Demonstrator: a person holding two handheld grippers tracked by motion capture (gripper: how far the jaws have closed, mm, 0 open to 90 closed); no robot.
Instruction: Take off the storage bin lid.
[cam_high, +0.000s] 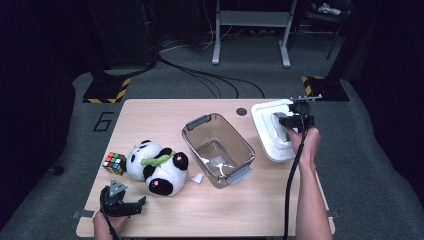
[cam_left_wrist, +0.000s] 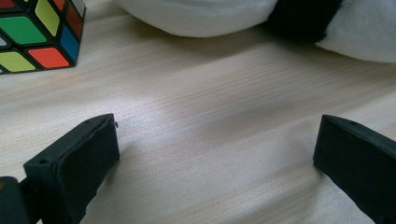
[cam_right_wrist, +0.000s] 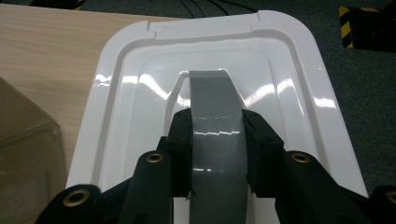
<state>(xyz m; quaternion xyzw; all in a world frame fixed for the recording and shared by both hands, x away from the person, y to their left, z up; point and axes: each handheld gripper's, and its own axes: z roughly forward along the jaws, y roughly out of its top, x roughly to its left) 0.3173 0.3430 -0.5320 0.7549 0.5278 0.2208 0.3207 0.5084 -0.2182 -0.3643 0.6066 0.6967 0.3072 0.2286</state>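
I have the right gripper (cam_high: 291, 121) clenched on the grey handle (cam_right_wrist: 215, 135) of the white bin lid (cam_right_wrist: 126, 93), its pads pressing the handle from both sides. The lid lies flat just right of the clear plastic bin (cam_high: 218, 149), hanging partly past the wooden table (cam_high: 250, 210). My left gripper (cam_high: 131, 206) rests released, well left of the bin, near the plush panda (cam_high: 156, 167) and Rubik's cube (cam_high: 114, 163), nothing between its jaws
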